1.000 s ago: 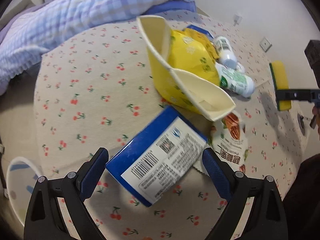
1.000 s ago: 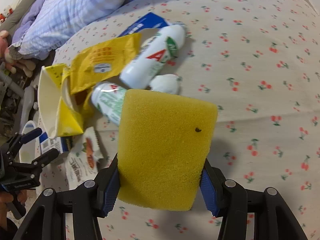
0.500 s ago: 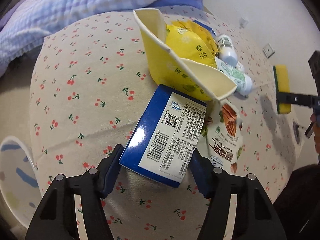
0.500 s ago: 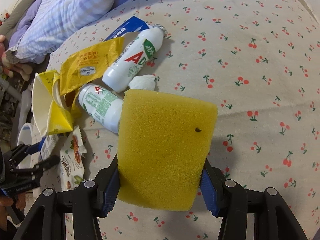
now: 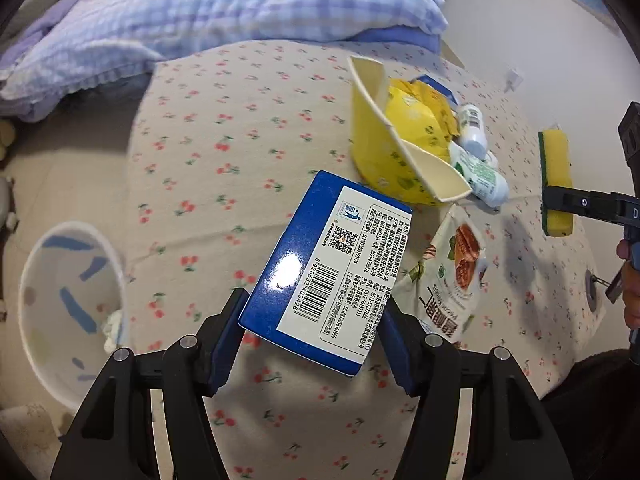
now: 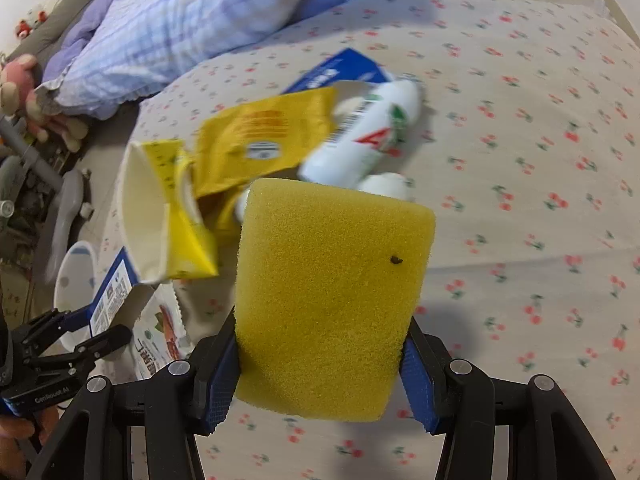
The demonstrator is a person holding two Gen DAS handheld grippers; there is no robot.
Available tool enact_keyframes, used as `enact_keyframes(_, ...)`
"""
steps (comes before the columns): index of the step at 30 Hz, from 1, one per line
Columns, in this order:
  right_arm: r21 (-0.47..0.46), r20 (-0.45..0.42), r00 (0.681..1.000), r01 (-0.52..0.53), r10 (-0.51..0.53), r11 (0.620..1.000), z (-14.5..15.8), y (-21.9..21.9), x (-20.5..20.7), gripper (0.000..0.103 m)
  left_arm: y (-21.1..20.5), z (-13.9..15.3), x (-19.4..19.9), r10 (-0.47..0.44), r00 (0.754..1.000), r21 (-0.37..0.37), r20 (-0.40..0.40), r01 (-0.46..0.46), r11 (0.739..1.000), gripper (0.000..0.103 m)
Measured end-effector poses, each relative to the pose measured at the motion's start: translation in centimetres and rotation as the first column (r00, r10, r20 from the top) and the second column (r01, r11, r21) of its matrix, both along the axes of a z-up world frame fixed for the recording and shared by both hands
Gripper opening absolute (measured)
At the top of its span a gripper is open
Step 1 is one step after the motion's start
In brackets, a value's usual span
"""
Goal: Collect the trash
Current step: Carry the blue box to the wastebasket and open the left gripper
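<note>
Fingers [image 5: 230,338] gripping one blue box [image 5: 326,266], one sponge [image 6: 334,300], perhaps three bottles [image 6: 362,142]

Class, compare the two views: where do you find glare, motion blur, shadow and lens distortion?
Left wrist view: glare spot on the blue box, crisp print, bed edges bowed by fisheye. Right wrist view: bottles and yellow wrapper smeared by motion blur, sponge sharp, its shadow on the cherry sheet.

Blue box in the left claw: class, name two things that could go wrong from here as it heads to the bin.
1. The blue box is gripped only at its near end by the left claw and sticks out tilted, so it might slip or swing.
2. The white bin stands off the bed's edge, so an early release could miss it.
</note>
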State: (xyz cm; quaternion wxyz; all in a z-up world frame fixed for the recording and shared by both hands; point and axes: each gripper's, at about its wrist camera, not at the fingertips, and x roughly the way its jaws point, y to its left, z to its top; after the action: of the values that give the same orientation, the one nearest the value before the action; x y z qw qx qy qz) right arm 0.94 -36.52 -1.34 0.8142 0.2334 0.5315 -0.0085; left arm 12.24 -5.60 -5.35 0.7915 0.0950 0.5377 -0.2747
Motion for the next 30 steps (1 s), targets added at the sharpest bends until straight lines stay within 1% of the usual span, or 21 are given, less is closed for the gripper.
enact_keyframes(2, -0.001, 0.008, 1.000, -0.016, 0.016, 1.000, 0.2, 1.1, 0.6, 0.061, 0.5, 0.3, -0.2, 0.018, 1.000, -0.002, 0.019, -0.018, 1.000, 0.066)
enact_keyframes(4, -0.003, 0.013, 0.999, -0.033, 0.033, 0.999, 0.4, 2.1, 1.1, 0.061, 1.0, 0.2, -0.2, 0.026, 0.999, 0.014, 0.025, -0.026, 1.000, 0.067)
enact_keyframes(7, -0.002, 0.014, 0.998, -0.053, 0.053, 0.999, 0.4, 3.5, 1.6, 0.061, 1.6, -1.6, 0.1, 0.044, 0.999, 0.089, -0.030, -0.041, 0.995, 0.067)
enact_keyframes(9, -0.001, 0.012, 0.998, -0.064, 0.064, 0.998, 0.3, 4.3, 1.9, 0.061, 2.2, -2.7, 0.2, 0.055, 0.996, 0.106, -0.076, -0.047, 0.993, 0.067)
enact_keyframes(13, 0.002, 0.003, 0.997, -0.081, 0.081, 0.997, -0.1, 5.5, 2.3, 0.061, 3.5, -3.3, 0.4, 0.082, 0.990, 0.081, -0.118, -0.073, 0.994, 0.067)
enact_keyframes(15, 0.000, 0.000, 0.996, -0.087, 0.087, 0.996, -0.2, 5.9, 2.4, 0.061, 4.3, -3.5, 0.7, 0.115, 0.979, 0.056, -0.168, -0.107, 0.993, 0.067)
enact_keyframes(17, -0.004, -0.002, 0.996, -0.092, 0.092, 0.996, -0.2, 6.2, 2.5, 0.061, 4.7, -3.5, 1.1, 0.134, 0.972, 0.033, -0.193, -0.130, 0.991, 0.067)
enact_keyframes(19, -0.006, -0.004, 0.995, -0.095, 0.095, 0.995, -0.3, 6.4, 2.6, 0.061, 5.0, -3.0, 1.1, 0.138, 0.972, 0.014, -0.192, -0.138, 0.990, 0.067)
enact_keyframes(22, -0.005, -0.006, 0.995, -0.097, 0.097, 0.995, -0.4, 6.4, 2.7, 0.061, 4.7, -2.9, 1.5, 0.143, 0.971, 0.010, -0.189, -0.143, 0.990, 0.067)
enact_keyframes(26, -0.008, -0.008, 0.995, -0.102, 0.102, 0.995, -0.4, 6.6, 2.7, 0.061, 4.5, -2.8, 1.8, 0.137, 0.968, -0.017, -0.209, -0.144, 0.989, 0.067)
enact_keyframes(30, -0.007, -0.011, 0.994, -0.108, 0.108, 0.994, -0.6, 6.8, 2.8, 0.061, 4.1, -2.5, 1.9, 0.137, 0.969, -0.002, -0.206, -0.141, 0.990, 0.067)
